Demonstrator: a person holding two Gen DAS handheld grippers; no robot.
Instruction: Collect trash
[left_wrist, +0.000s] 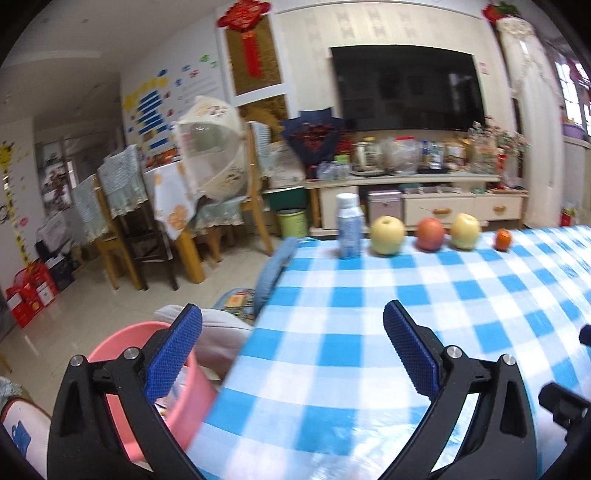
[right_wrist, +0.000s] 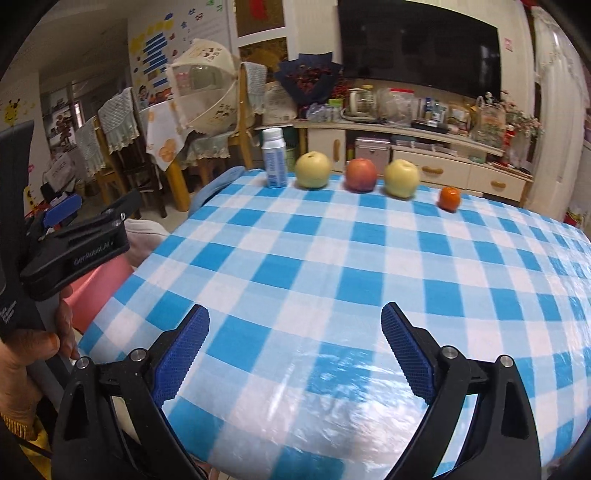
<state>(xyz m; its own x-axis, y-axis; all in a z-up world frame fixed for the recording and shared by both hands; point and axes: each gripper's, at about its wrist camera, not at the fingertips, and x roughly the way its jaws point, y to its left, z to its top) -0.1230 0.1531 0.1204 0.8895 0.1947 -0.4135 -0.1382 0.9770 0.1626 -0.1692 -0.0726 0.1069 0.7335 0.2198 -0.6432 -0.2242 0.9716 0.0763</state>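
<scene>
A small white and blue bottle (left_wrist: 349, 229) stands at the far edge of the blue checked tablecloth (left_wrist: 369, 332); it also shows in the right wrist view (right_wrist: 275, 158). A pink bin (left_wrist: 177, 387) sits below the table's left edge, with something pale inside. My left gripper (left_wrist: 291, 332) is open and empty, its left finger over the bin and its right finger over the cloth. My right gripper (right_wrist: 295, 332) is open and empty above the near part of the tablecloth (right_wrist: 332, 258). The left gripper (right_wrist: 74, 221) and the bin (right_wrist: 96, 288) show at the left of the right wrist view.
Two yellow apples (right_wrist: 313, 170) (right_wrist: 402, 178), a red apple (right_wrist: 361, 175) and a small orange (right_wrist: 449, 198) line the table's far edge. Chairs (left_wrist: 122, 221) and a covered table stand at the left. A TV cabinet (left_wrist: 406, 192) is behind.
</scene>
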